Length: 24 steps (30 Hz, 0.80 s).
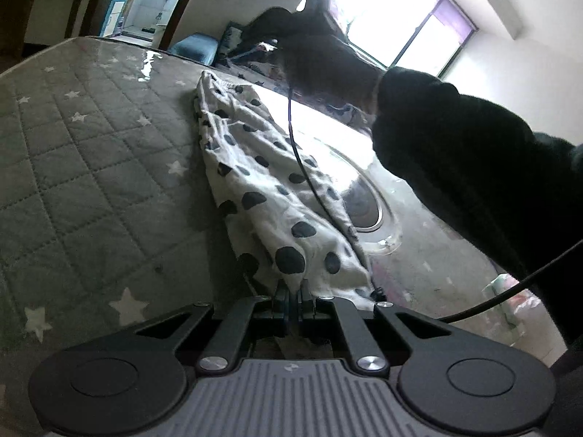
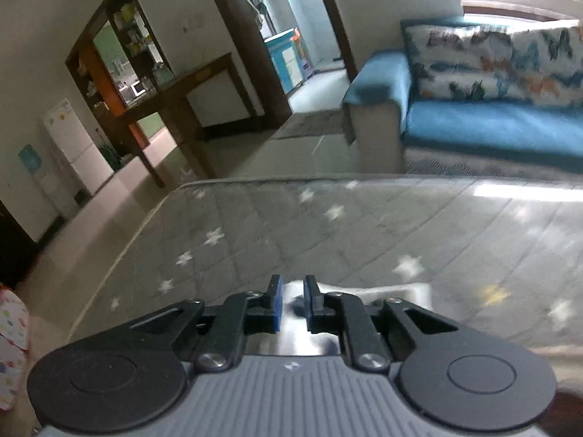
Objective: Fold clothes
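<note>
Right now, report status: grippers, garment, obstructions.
Left gripper shut on spotted garment. Right gripper around pale cloth, grip unclear. Black cable trails across garment.

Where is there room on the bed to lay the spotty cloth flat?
The quilted mattress is bare left of the spotty cloth, out to its edge. It is crowded to the right: a dark sleeve and a cable hang there. The left tongs pinch the cloth's near corner.

Pale cloth point(image 2: 291, 309) between right jaws blurred; dark sleeve point(image 1: 473, 167) cut off.
</note>
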Tool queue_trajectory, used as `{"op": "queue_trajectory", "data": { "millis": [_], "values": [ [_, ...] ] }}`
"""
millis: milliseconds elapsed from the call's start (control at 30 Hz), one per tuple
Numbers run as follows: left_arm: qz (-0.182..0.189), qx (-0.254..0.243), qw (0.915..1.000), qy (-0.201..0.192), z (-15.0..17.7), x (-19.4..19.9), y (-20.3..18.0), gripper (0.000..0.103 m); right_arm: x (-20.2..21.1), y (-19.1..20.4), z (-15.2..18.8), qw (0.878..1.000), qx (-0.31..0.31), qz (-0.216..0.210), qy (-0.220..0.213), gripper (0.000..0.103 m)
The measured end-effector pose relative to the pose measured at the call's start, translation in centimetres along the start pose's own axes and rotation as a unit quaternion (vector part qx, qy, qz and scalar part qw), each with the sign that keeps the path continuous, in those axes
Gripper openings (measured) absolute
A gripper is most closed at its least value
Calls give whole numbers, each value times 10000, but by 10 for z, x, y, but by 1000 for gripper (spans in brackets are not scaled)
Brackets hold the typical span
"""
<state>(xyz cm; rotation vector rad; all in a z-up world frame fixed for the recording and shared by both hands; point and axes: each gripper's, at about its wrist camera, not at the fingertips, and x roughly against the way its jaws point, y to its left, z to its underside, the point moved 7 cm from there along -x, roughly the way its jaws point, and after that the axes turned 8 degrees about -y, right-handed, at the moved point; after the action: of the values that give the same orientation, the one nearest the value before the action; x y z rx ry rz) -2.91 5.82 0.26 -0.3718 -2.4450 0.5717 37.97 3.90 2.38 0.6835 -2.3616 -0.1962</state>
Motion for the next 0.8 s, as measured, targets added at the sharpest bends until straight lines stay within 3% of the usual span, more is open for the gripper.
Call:
{"op": "queue_trajectory", "data": {
  "millis": [200, 267, 800],
  "values": [
    [89, -118, 9999, -40, 0, 4, -5, 5, 25, -36, -12, 9978, 214, 618, 78, 15],
    [13, -108, 9999, 68, 4, 1, -1, 5, 27, -45, -10, 9972, 178, 709, 183, 22],
    [-166, -175, 9992, 327, 11, -4, 7, 5, -15, -46, 27, 9959, 76, 660, 607, 25]
  ]
}}
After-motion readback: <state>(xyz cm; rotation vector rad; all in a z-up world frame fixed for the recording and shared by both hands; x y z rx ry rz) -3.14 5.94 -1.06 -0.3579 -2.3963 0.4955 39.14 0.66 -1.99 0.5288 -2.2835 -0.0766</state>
